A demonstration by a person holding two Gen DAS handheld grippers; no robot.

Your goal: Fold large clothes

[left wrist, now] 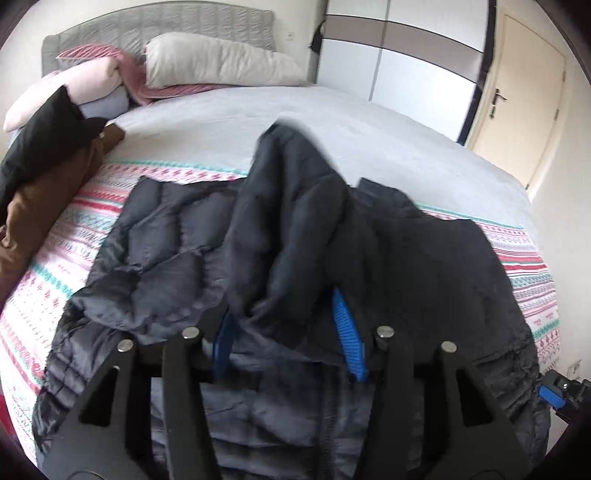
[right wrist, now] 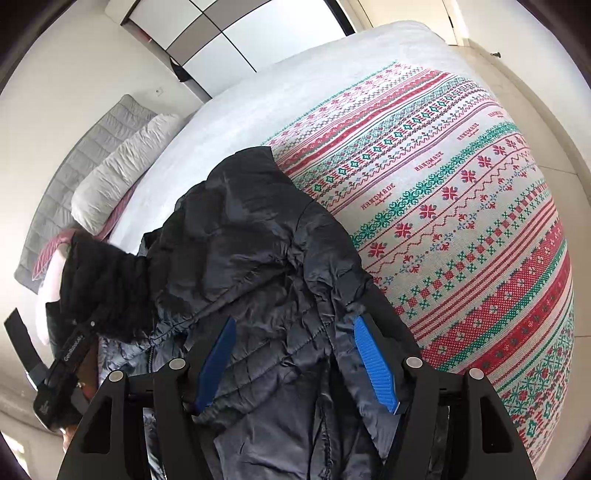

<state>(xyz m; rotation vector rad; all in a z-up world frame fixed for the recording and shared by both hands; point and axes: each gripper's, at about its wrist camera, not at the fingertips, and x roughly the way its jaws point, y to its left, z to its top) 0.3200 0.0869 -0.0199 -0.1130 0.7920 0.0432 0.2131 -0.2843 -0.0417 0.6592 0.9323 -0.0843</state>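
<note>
A dark navy quilted puffer jacket (left wrist: 177,240) lies on the patterned blanket (left wrist: 74,236) at the foot of the bed. In the left wrist view my left gripper (left wrist: 284,325) has its blue-padded fingers (left wrist: 349,332) set wide apart, with a bunched sleeve or fold of the jacket (left wrist: 291,206) lying between them. In the right wrist view my right gripper (right wrist: 295,354) also has its blue pads (right wrist: 375,360) wide apart, with jacket fabric (right wrist: 258,258) heaped between and over them. The right gripper's tip shows at the left wrist view's lower right (left wrist: 554,395).
A black and brown garment pile (left wrist: 44,162) lies at the bed's left edge. Pillows (left wrist: 218,62) and pink bedding (left wrist: 81,85) sit by the grey headboard (left wrist: 159,26). A wardrobe (left wrist: 406,55) and door (left wrist: 524,99) stand beyond the bed. The blanket (right wrist: 461,221) stretches right of the jacket.
</note>
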